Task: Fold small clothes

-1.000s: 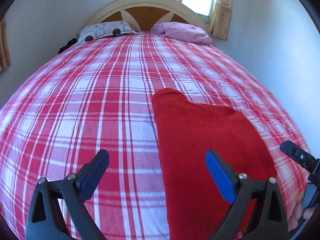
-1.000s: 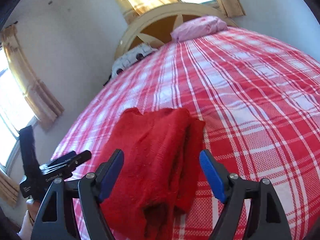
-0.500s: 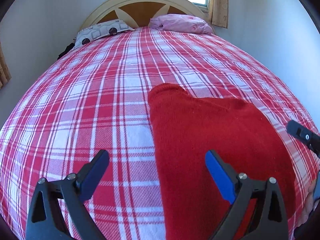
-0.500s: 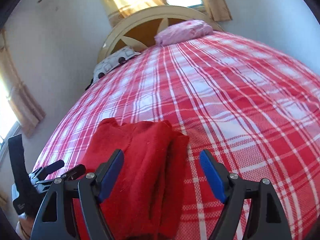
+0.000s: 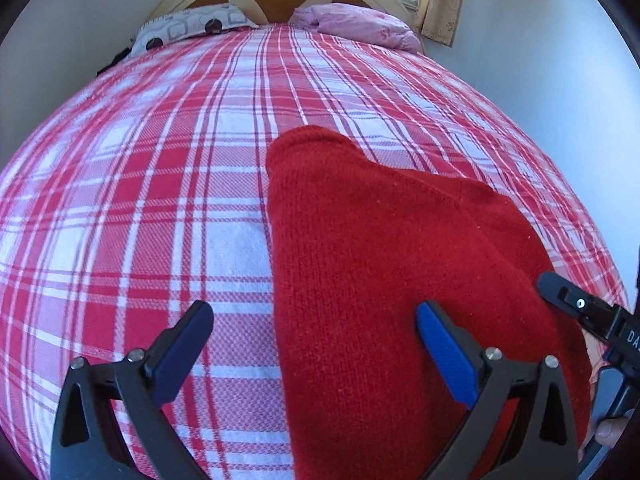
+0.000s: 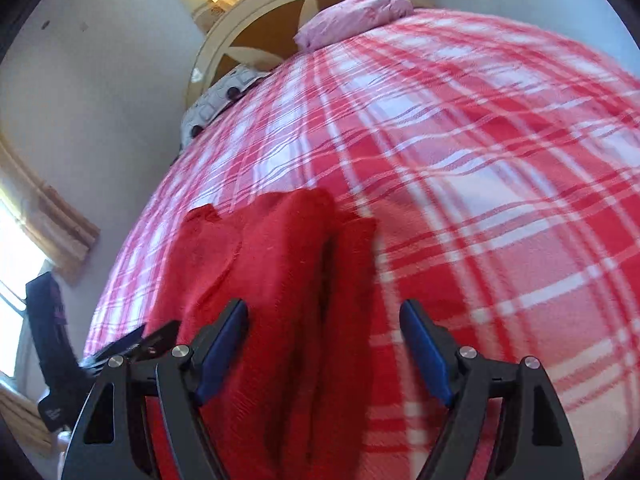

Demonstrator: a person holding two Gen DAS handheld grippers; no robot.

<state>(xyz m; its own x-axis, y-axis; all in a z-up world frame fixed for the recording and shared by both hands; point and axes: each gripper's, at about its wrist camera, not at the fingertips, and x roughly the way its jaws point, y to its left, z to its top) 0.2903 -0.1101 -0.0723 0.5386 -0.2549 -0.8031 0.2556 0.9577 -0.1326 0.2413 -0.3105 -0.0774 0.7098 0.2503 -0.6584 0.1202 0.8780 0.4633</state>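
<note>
Our sweater lies folded on the bed, long axis toward 12 o'clock; left tongs and right tongs gape, holding nothing.

Red knitted garment lying folded on a bed.

It is a solid red, fine-knit piece, spread flat on a red-and-white checked bedcover near the foot of the bed. From the left view it looks like one smooth panel with a rounded far corner. From the right view its right side shows lengthwise folds, layers lying one on another with a dark crease between them.
</note>
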